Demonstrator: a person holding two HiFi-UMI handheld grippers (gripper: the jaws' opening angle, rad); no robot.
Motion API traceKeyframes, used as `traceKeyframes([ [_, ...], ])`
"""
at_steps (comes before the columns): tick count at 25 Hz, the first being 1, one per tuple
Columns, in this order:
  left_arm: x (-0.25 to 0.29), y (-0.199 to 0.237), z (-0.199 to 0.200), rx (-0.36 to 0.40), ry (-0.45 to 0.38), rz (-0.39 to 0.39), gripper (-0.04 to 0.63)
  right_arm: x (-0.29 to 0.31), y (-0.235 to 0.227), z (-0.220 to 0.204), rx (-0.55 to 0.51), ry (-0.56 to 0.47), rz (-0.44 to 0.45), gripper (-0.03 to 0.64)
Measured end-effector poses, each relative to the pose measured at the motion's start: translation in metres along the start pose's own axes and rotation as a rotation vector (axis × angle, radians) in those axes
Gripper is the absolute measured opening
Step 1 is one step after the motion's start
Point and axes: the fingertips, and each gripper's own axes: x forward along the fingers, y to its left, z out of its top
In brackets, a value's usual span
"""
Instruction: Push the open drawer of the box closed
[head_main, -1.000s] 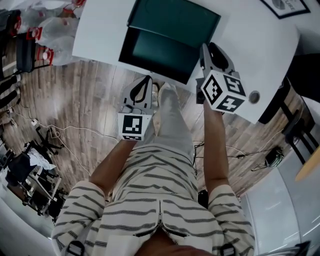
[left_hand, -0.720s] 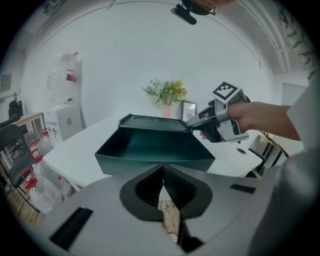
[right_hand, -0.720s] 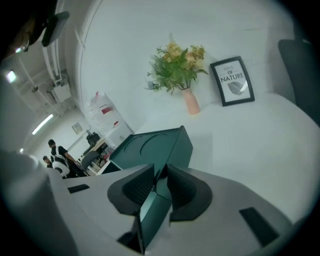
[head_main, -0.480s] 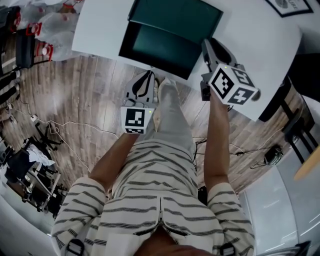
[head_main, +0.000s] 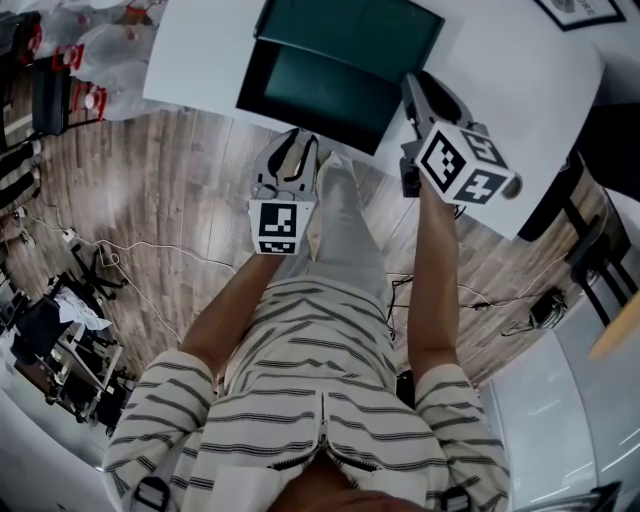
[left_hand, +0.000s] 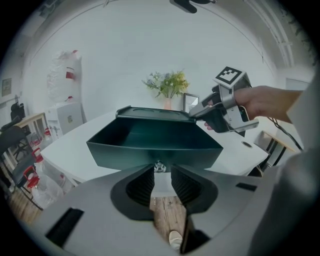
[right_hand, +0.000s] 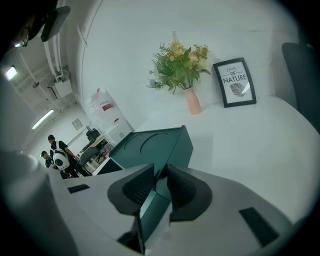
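Note:
A dark green box (head_main: 350, 28) stands on the white table (head_main: 520, 70), and its drawer (head_main: 315, 95) is pulled out toward me over the table's edge. My left gripper (head_main: 292, 148) is just in front of the drawer front (left_hand: 155, 145). Its jaws are opening, and the small metal knob (left_hand: 159, 166) sits loose at their tips without the pads pressing on it. My right gripper (head_main: 409, 95) is at the box's right front corner. In the right gripper view, the right gripper (right_hand: 161, 182) is closed on the green wall (right_hand: 150, 210) that runs between its pads.
At the back of the table stand a vase of flowers (right_hand: 182, 75) and a framed picture (right_hand: 235, 82). Cables (head_main: 120, 262) lie on the wooden floor at the left, and plastic bottles (head_main: 90, 50) are beside the table. People stand in the far background (right_hand: 57, 157).
The left gripper has moved forward toward the drawer front, and its jaws have gone from shut to apart. The right gripper has shifted slightly and still holds the box.

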Motion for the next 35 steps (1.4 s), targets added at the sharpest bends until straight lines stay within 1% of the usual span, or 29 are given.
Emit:
traceKeyframes([
  [10,0.0071,0.0056,0.0008,0.039,-0.014,0.039,0.095,0.0014,0.0007,-0.0004,-0.019,0.011,-0.001,0.097],
  [16,0.0093,0.0046,0.0,0.082,-0.015,0.051,0.066,0.0008,0.0,-0.0014,-0.008,0.017,0.005,0.097],
  [21,0.0087,0.0052,0.0007,0.083,-0.007,0.06,0.067,0.0007,0.0003,-0.0009,-0.011,0.016,0.004,0.097],
  [31,0.0055,0.0045,0.0031,0.084,-0.004,0.051,0.067,0.0026,0.0025,-0.0021,-0.002,0.034,0.014,0.097],
  [35,0.0047,0.0047,0.0059,0.078,-0.004,0.051,0.067,0.0025,0.0035,-0.0002,-0.015,0.043,0.009,0.098],
])
